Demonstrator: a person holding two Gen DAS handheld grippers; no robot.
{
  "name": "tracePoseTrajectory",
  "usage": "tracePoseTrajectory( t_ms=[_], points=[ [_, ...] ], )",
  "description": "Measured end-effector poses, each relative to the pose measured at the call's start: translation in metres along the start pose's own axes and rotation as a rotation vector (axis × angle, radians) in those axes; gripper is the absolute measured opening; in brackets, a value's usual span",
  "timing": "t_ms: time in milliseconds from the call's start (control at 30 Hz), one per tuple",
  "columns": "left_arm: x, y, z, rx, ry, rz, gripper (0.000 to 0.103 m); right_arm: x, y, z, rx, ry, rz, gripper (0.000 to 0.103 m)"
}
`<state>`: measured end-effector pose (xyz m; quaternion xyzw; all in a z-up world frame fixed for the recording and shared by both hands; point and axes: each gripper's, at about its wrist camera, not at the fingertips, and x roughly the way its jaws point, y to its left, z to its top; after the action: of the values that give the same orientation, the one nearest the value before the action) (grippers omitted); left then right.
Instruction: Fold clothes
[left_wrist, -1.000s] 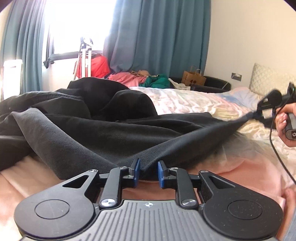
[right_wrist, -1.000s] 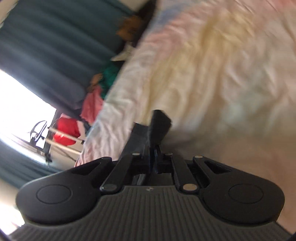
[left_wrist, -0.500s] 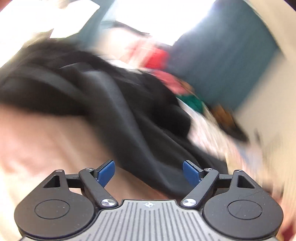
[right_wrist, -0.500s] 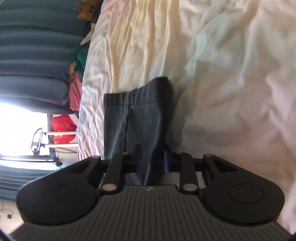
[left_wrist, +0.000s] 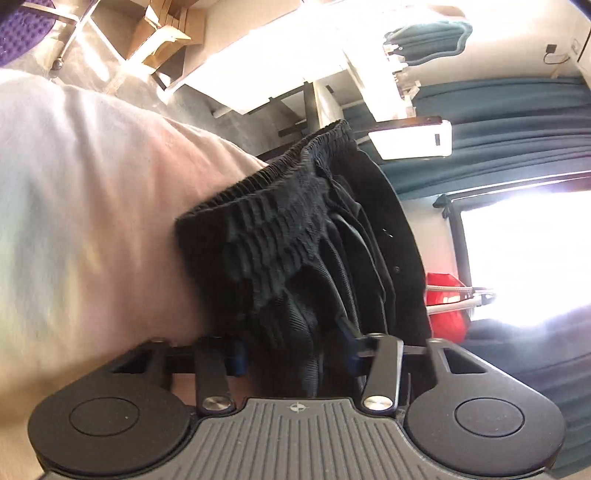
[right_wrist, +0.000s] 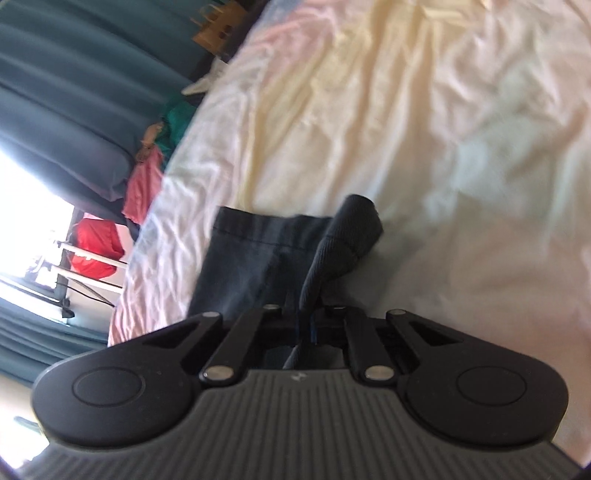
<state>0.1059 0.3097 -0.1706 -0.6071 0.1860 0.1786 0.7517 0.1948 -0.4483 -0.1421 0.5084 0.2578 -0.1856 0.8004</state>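
Note:
Black trousers lie on a pale pastel bedsheet (left_wrist: 74, 221). In the left wrist view their ribbed elastic waistband (left_wrist: 280, 221) is bunched between the fingers of my left gripper (left_wrist: 295, 356), whose jaws stand partly apart around the thick fabric. In the right wrist view my right gripper (right_wrist: 306, 325) is shut on the hem end of a trouser leg (right_wrist: 343, 236), which curls up past the fingertips; the rest of the leg (right_wrist: 251, 258) lies flat on the sheet (right_wrist: 406, 129).
Teal curtains (right_wrist: 74, 92) and a bright window (left_wrist: 524, 251) are behind the bed. A red bag (right_wrist: 96, 247) and pink and green clothes (right_wrist: 147, 177) lie beyond the far edge. A white desk (left_wrist: 280, 55) and cardboard boxes (left_wrist: 162, 33) are to the side.
My left gripper let go of the fabric edge, opened wide, swung round and now closes around the waistband. My right gripper kept its hold on the trouser leg end and shifted slightly.

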Motion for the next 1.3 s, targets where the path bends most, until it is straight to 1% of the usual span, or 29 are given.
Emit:
tracePoseTrajectory(
  t_ms=[67,133,200,267,333,367,467,567,733,767,867,967,1000,1067,1133,1200,1233,1267,1300],
  points=[
    [-0.007,-0.007,0.001,0.049,-0.007,-0.003,0.017,-0.005,0.005,0.004,-0.022,-0.043,0.024,0.007],
    [-0.026,-0.021,0.008,0.119,-0.040,0.000,0.013,-0.010,0.010,0.008,-0.042,-0.090,0.048,0.007],
    [-0.049,-0.040,0.024,0.188,-0.064,-0.006,0.011,-0.016,0.015,0.012,-0.062,-0.137,0.072,0.007],
    [-0.079,-0.060,0.045,0.231,-0.093,-0.013,0.011,-0.022,0.017,0.017,-0.068,-0.181,0.086,0.007],
    [-0.105,-0.077,0.066,0.222,-0.088,-0.020,0.010,-0.028,0.013,0.022,-0.059,-0.211,0.090,0.007],
    [-0.116,-0.082,0.074,0.201,-0.076,-0.021,0.010,-0.031,0.010,0.025,-0.045,-0.222,0.091,0.007],
    [-0.148,-0.085,0.088,0.177,-0.030,0.009,0.010,-0.038,0.002,0.030,-0.007,-0.241,0.086,0.007],
    [-0.161,-0.070,0.104,0.174,0.031,0.069,0.010,-0.052,-0.009,0.031,0.019,-0.279,0.044,0.007],
    [-0.169,-0.006,0.104,0.167,0.082,0.151,0.011,-0.087,-0.025,0.023,0.057,-0.361,-0.024,0.007],
    [-0.169,0.005,0.101,0.168,0.087,0.163,0.011,-0.089,-0.028,0.022,0.064,-0.357,-0.051,0.007],
    [-0.167,0.029,0.097,0.201,0.089,0.207,0.014,-0.078,-0.041,0.019,0.086,-0.282,-0.168,0.007],
    [-0.156,0.037,0.095,0.246,0.101,0.242,0.017,-0.067,-0.053,0.017,0.108,-0.205,-0.285,0.007],
    [-0.152,0.038,0.095,0.262,0.104,0.254,0.020,-0.064,-0.058,0.016,0.115,-0.180,-0.324,0.007],
    [-0.143,0.036,0.095,0.296,0.109,0.279,0.025,-0.054,-0.064,0.015,0.109,-0.133,-0.371,0.007],
    [-0.139,0.032,0.095,0.326,0.115,0.297,0.032,-0.055,-0.060,0.013,0.076,-0.145,-0.380,0.008],
    [-0.138,0.028,0.094,0.359,0.119,0.311,0.035,-0.059,-0.052,0.013,0.035,-0.172,-0.383,0.010],
    [-0.141,0.025,0.093,0.383,0.124,0.313,0.043,-0.061,-0.049,0.013,0.014,-0.186,-0.384,0.011],
    [-0.144,0.021,0.091,0.408,0.131,0.315,0.047,-0.063,-0.045,0.012,-0.006,-0.199,-0.385,0.011],
    [-0.147,0.017,0.089,0.448,0.139,0.316,0.057,-0.065,-0.041,0.012,-0.027,-0.213,-0.387,0.012]
  ],
)
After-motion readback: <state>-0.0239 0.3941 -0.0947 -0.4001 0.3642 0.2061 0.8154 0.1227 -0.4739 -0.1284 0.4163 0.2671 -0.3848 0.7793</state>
